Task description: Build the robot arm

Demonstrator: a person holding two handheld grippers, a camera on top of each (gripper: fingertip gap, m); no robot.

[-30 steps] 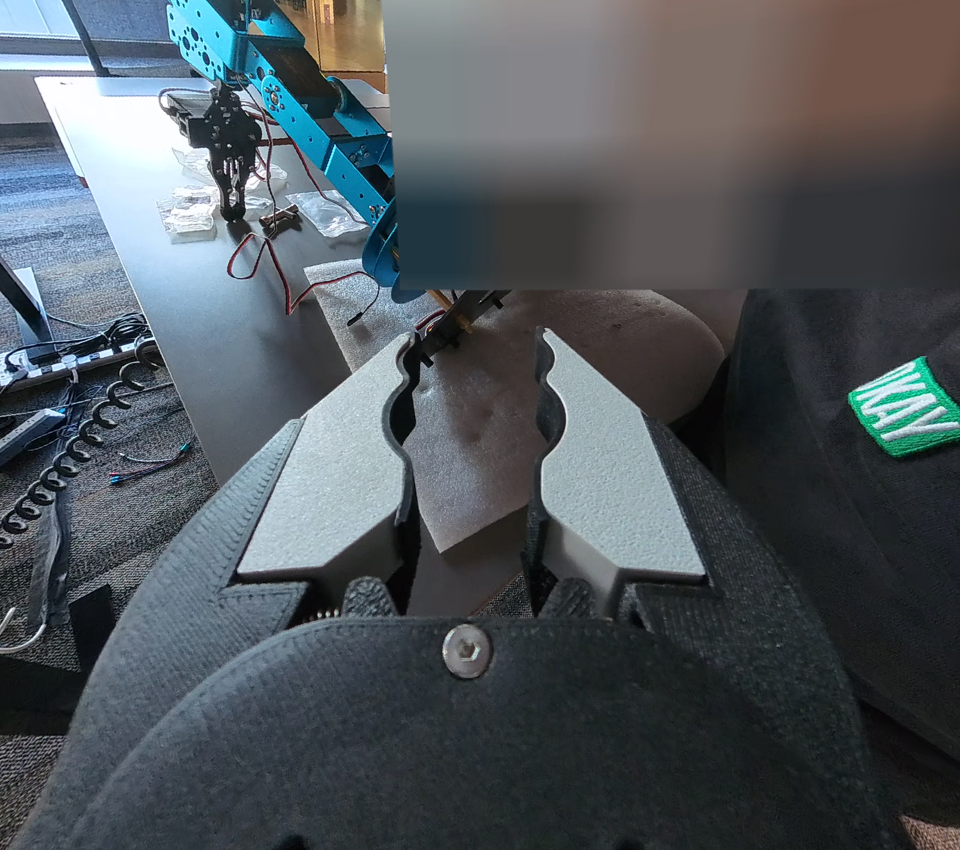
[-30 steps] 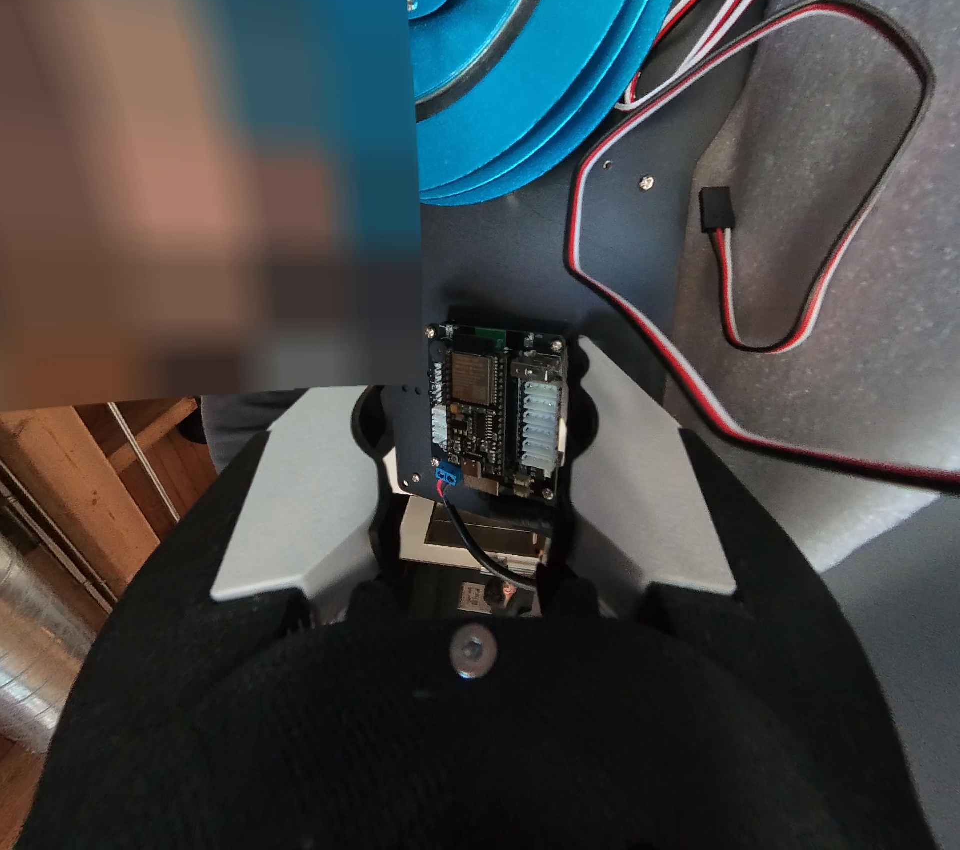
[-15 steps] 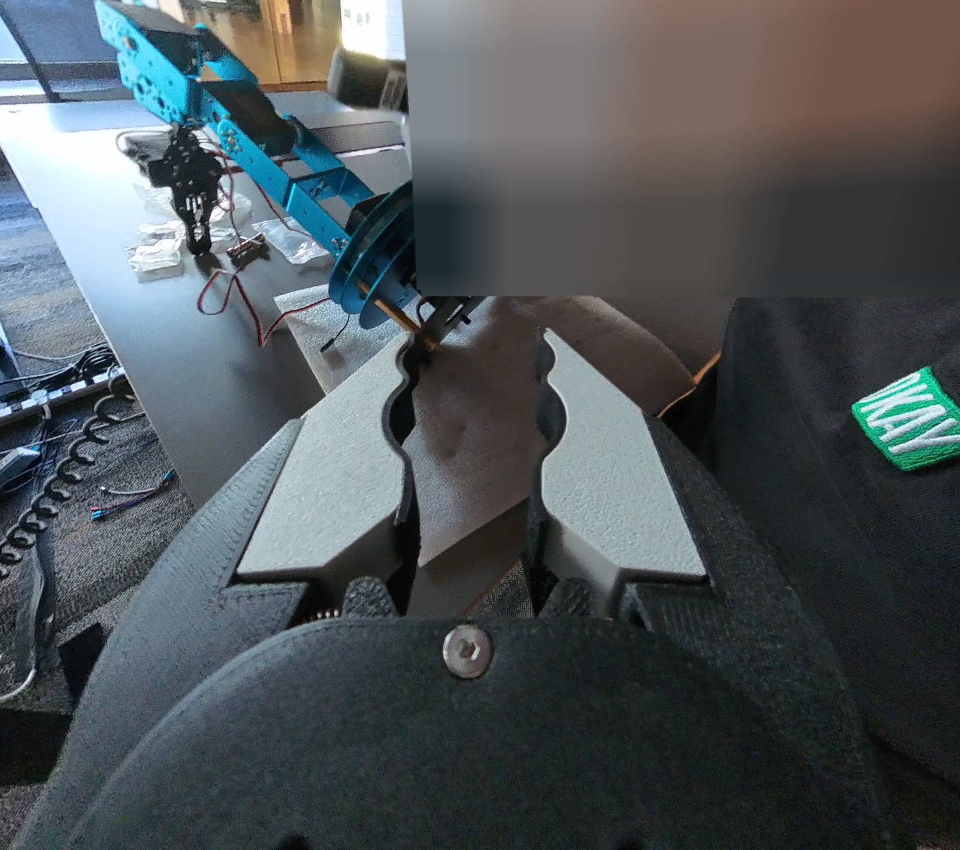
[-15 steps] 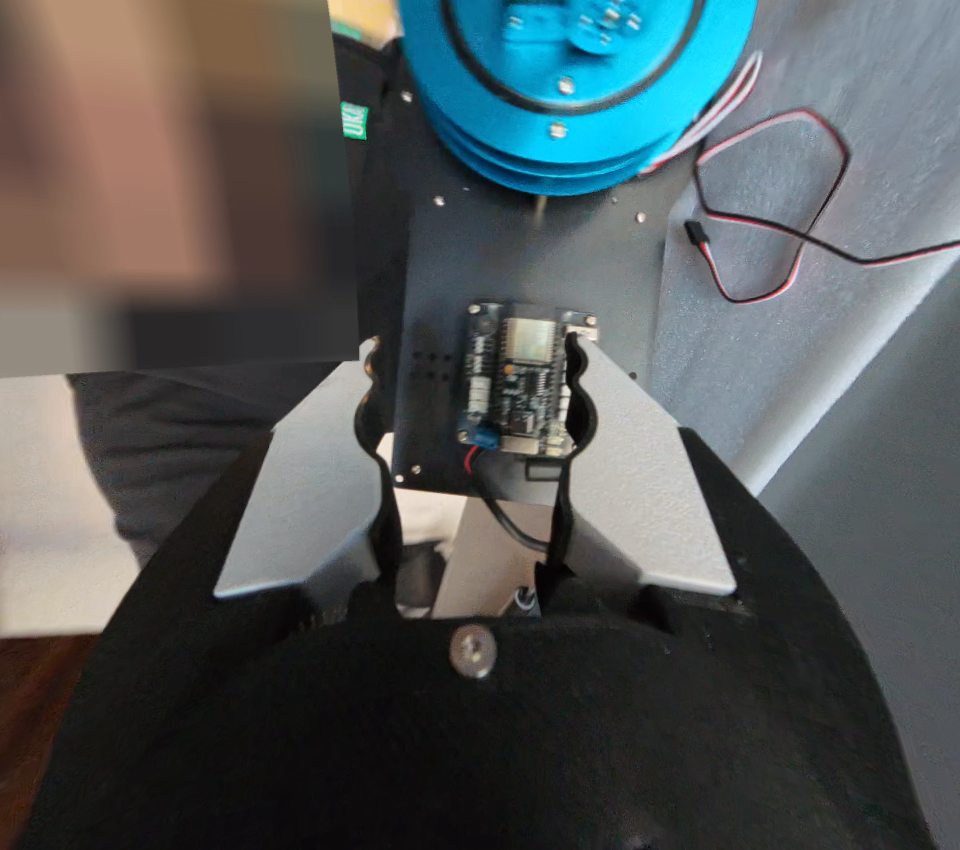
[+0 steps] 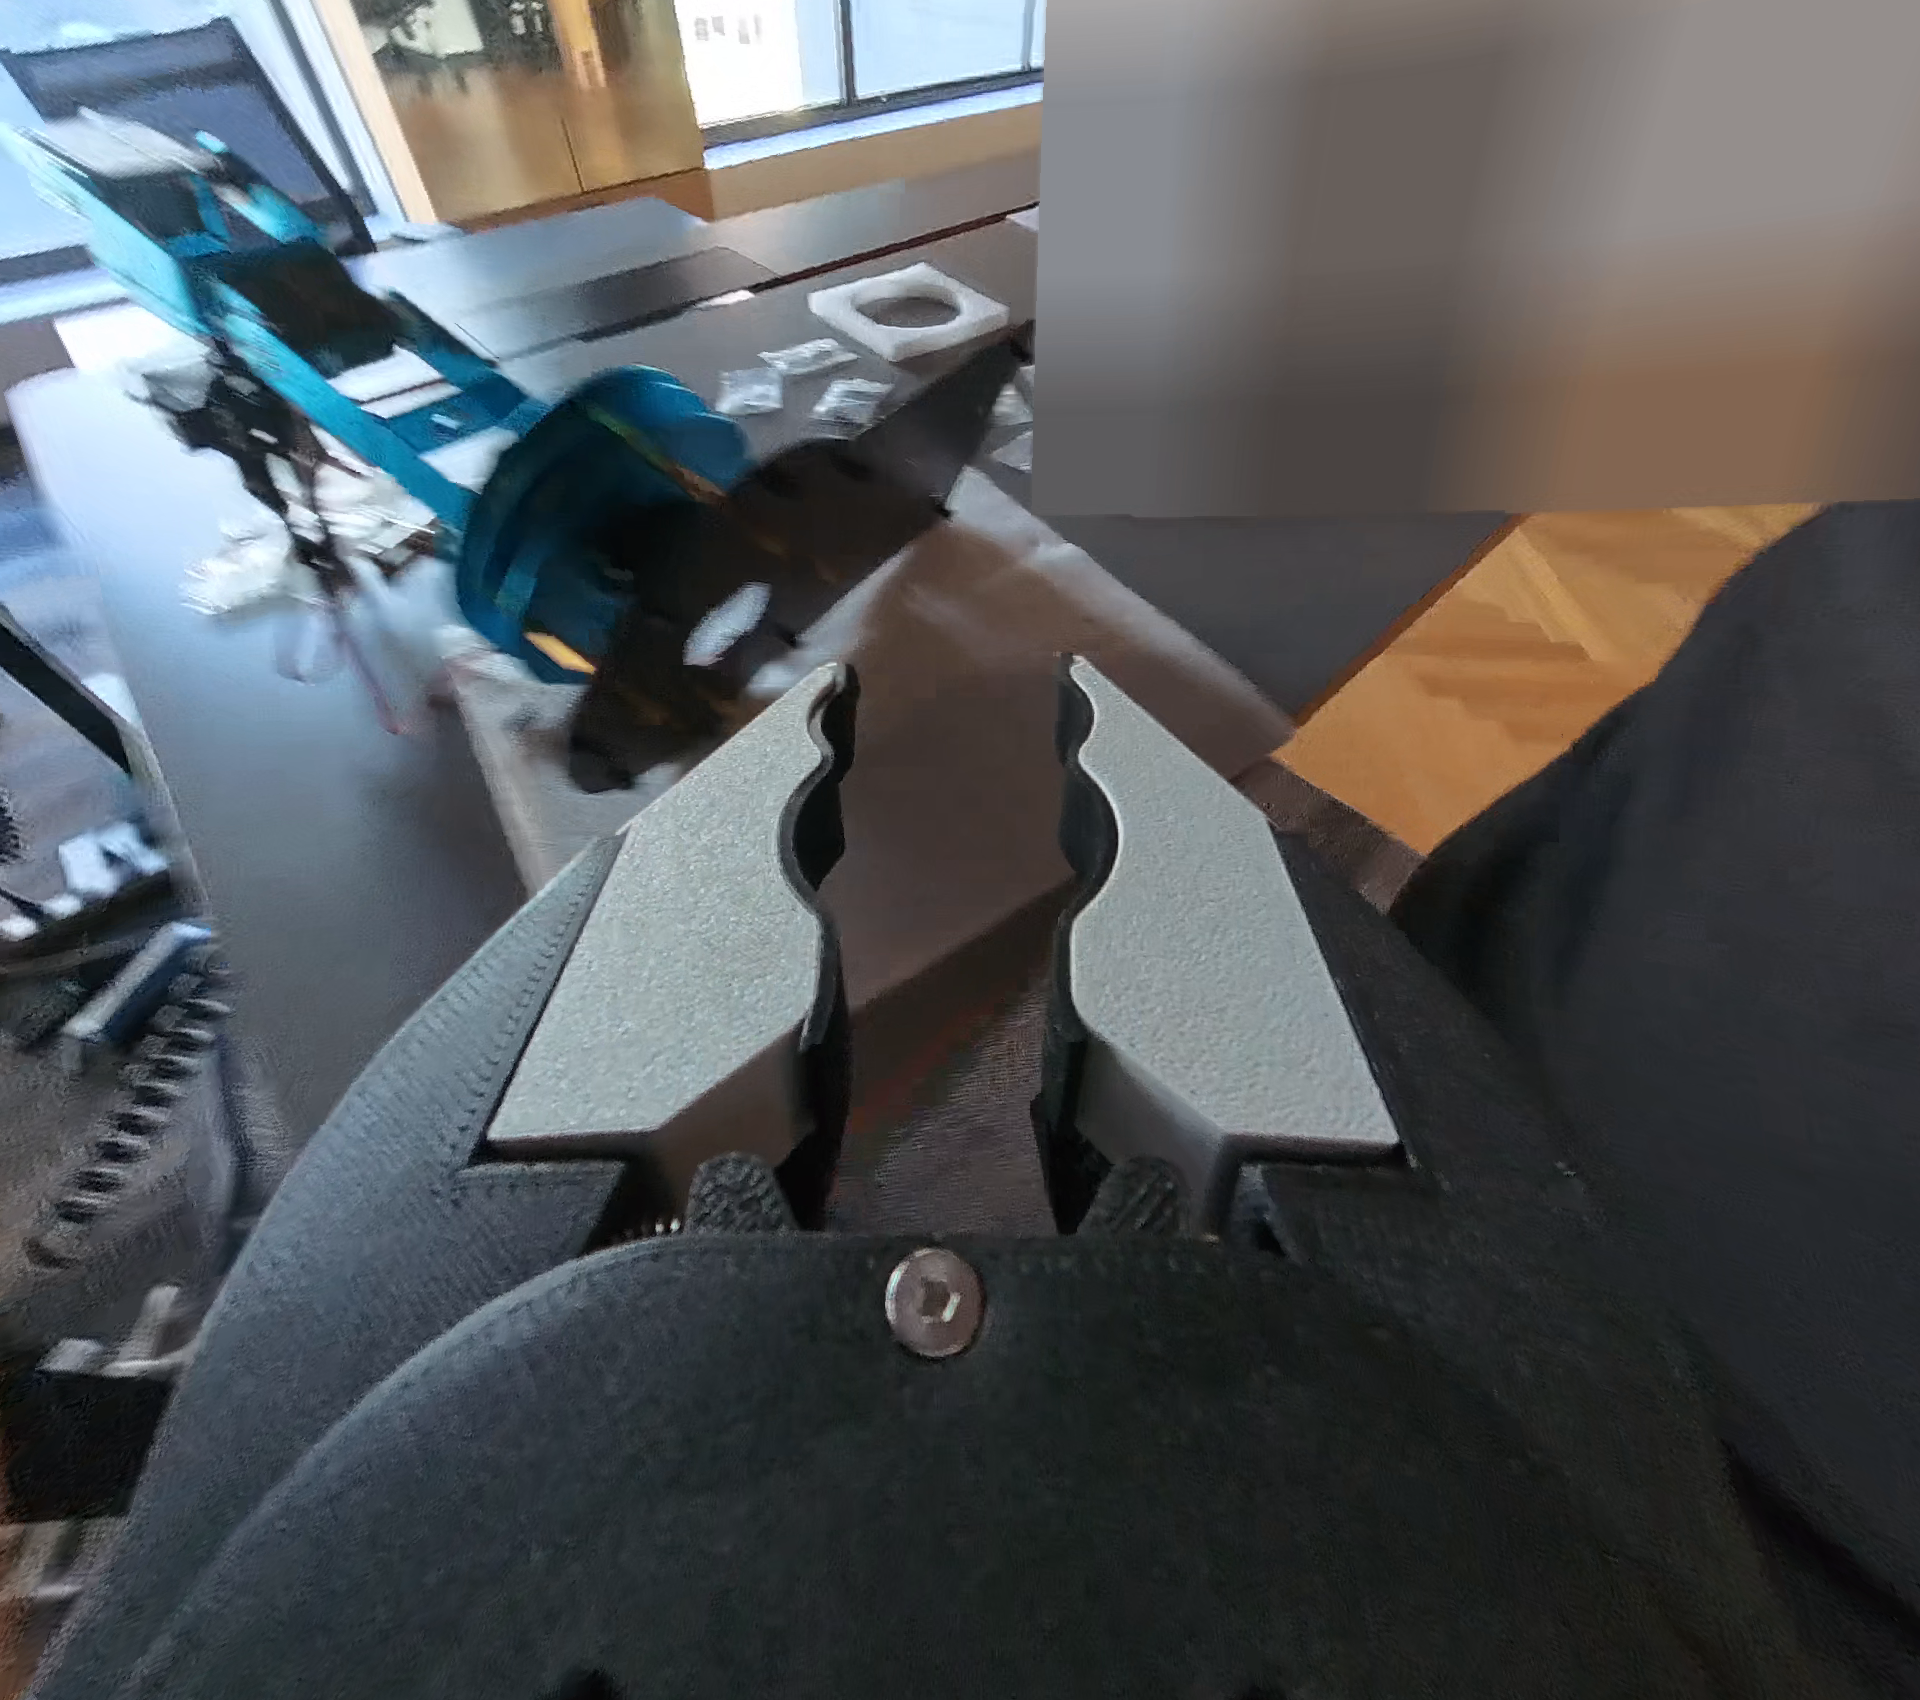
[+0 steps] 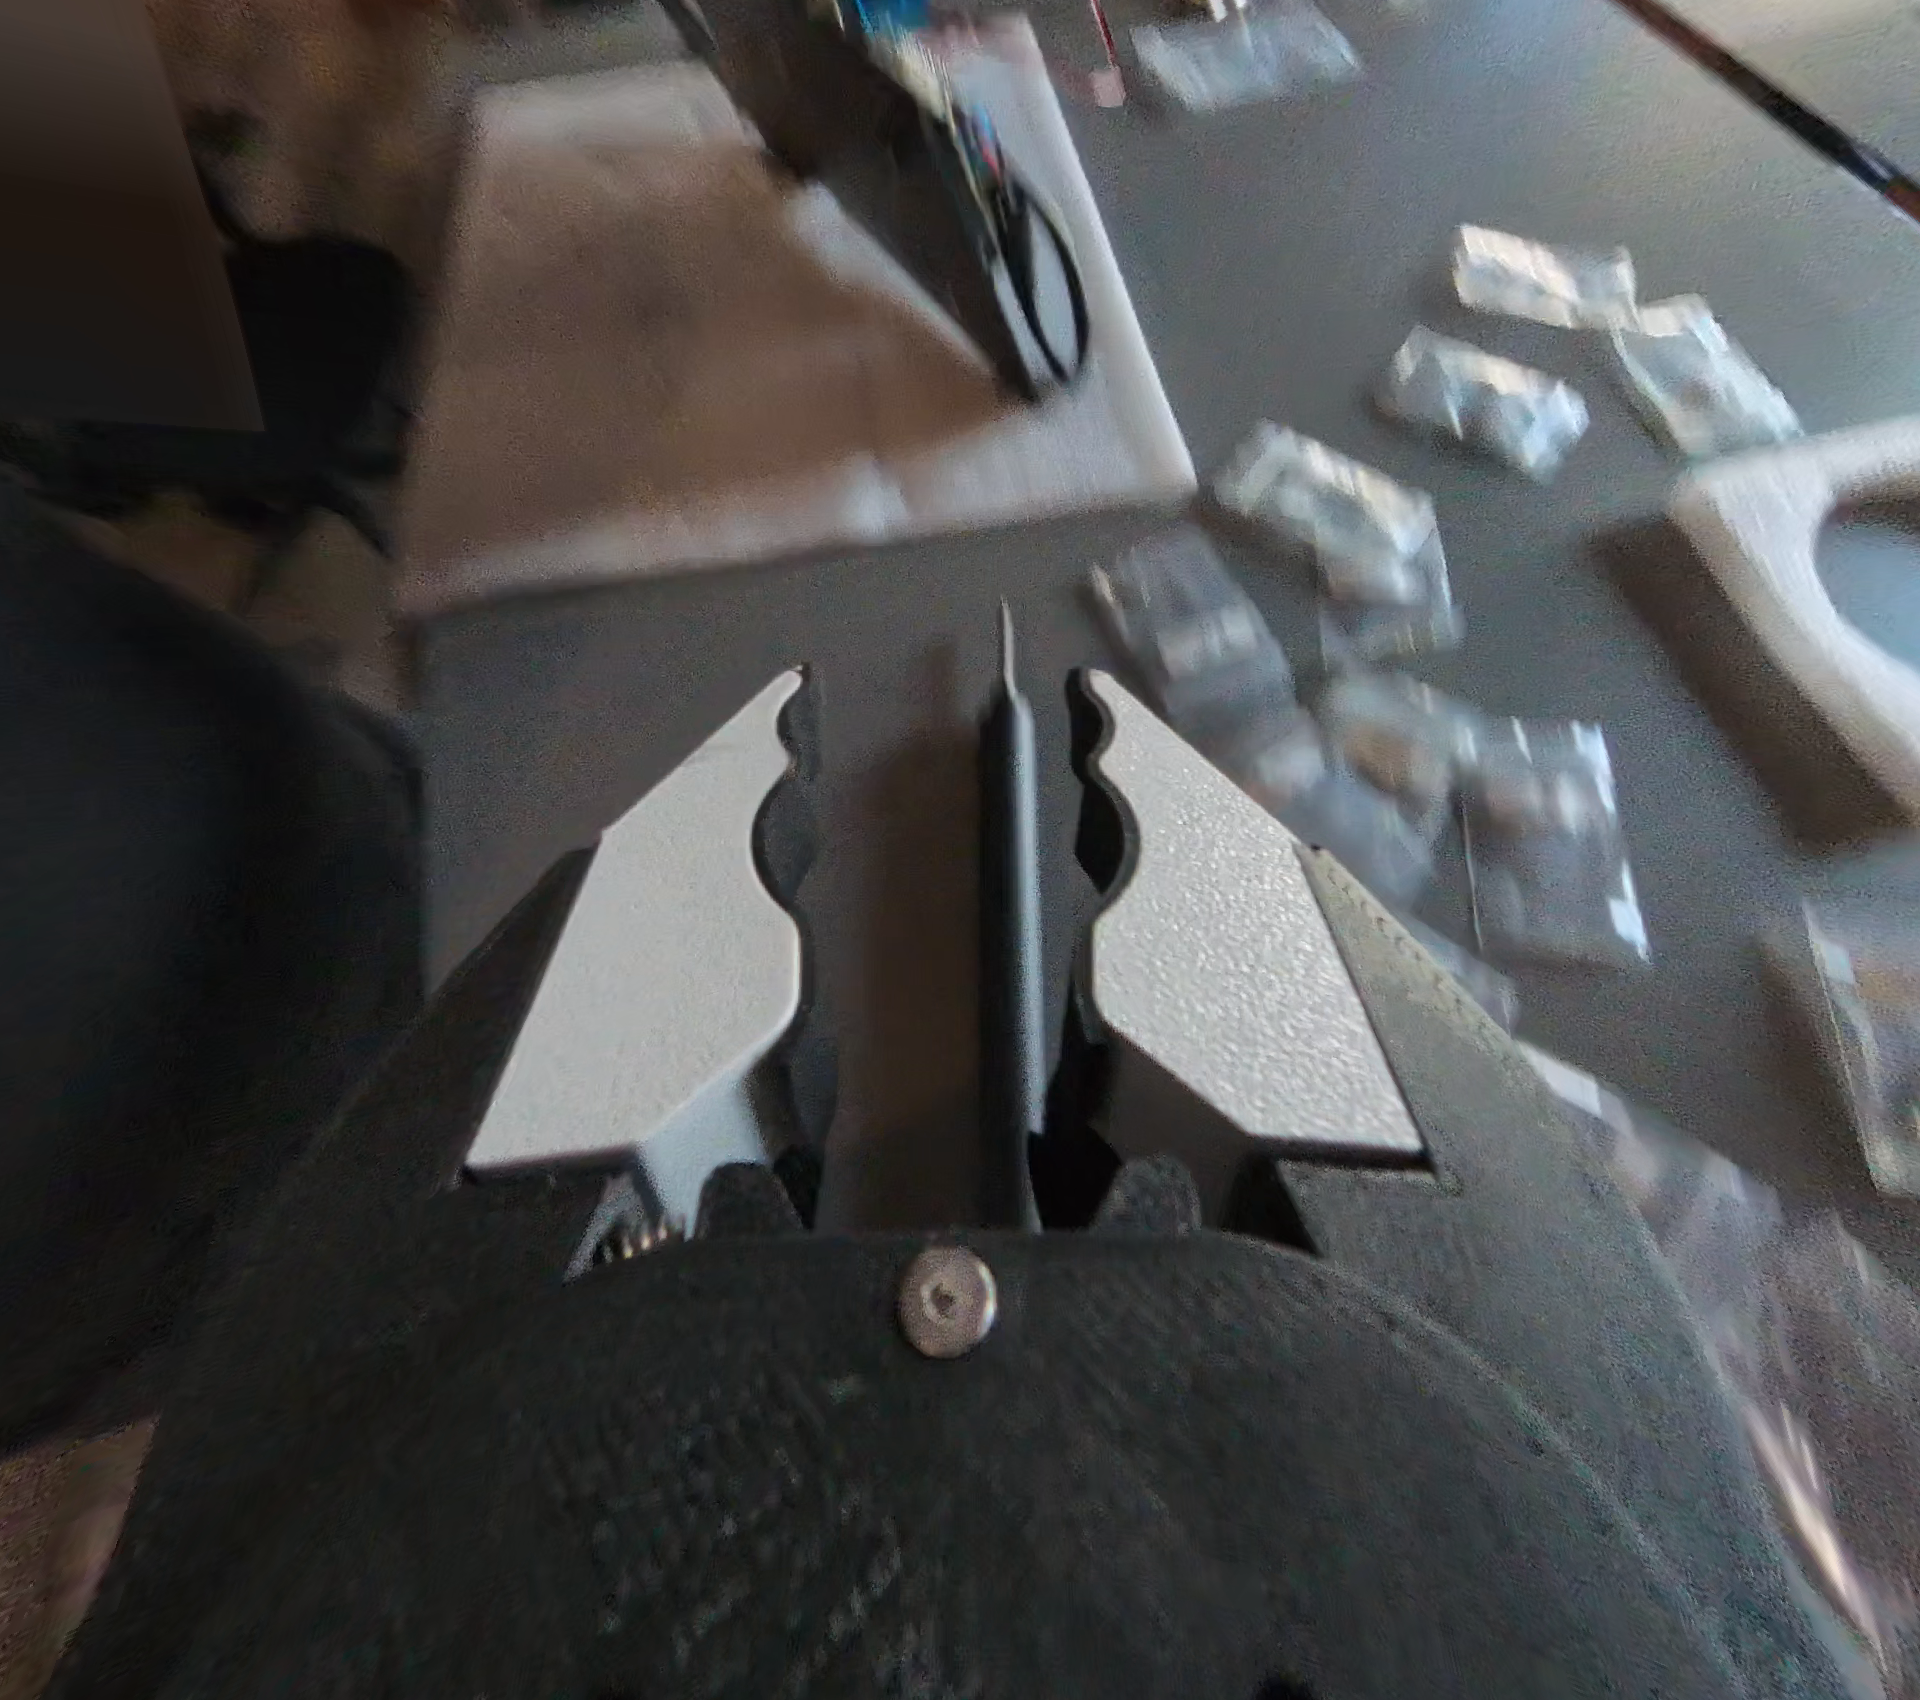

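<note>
Right gripper (image 6: 940, 684) had swung off the circuit board to the grey table (image 6: 1299, 279); jaws apart, thin dark tool (image 6: 1010, 902) between them, grip unclear. Left gripper (image 5: 954, 684) open, empty.

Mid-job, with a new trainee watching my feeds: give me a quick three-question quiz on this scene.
1. True or false: the left gripper is clamping the blue robot arm.
2. Between the jaws of the right gripper lies: A) a slim dark tool B) a plastic bag C) a red wire.
3. Fill in: the white foam square has a ____ hole.
Key: 1 false; 2 A; 3 round.
</note>
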